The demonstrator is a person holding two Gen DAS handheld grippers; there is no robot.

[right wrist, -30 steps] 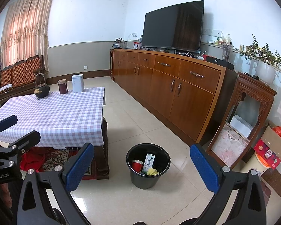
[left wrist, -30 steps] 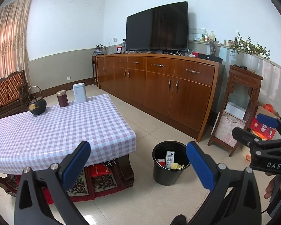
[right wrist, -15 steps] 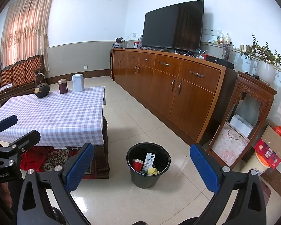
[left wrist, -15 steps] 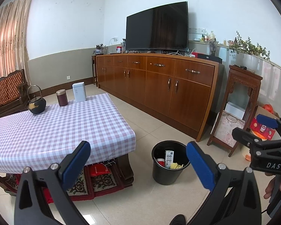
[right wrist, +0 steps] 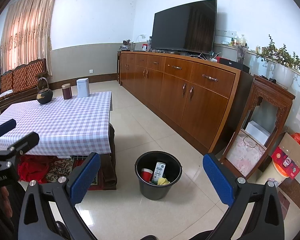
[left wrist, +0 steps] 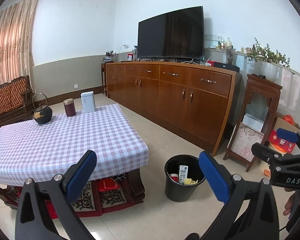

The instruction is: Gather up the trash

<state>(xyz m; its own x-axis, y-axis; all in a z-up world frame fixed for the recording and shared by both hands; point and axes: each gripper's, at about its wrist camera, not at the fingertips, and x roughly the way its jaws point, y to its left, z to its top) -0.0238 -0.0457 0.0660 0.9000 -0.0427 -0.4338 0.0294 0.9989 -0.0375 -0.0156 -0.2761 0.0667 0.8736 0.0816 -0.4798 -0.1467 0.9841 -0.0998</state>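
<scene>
While both claws, left gripper (left wrist: 147, 172) & right gripper (right wrist: 151, 173), gape wide w/ nothing held, bin (right wrist: 158, 175) sits on bare floor near table (right wrist: 66, 120) edge.

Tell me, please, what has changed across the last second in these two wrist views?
Nothing visibly changed. The left gripper and right gripper stay open and empty, and the black bucket on the floor holds the same carton, red cup and yellow scrap.

We see open floor (right wrist: 130, 124) around the black bucket (right wrist: 158, 188); counter (right wrist: 60, 124) crowds one side, the sideboard (right wrist: 190, 104) the far side.
</scene>
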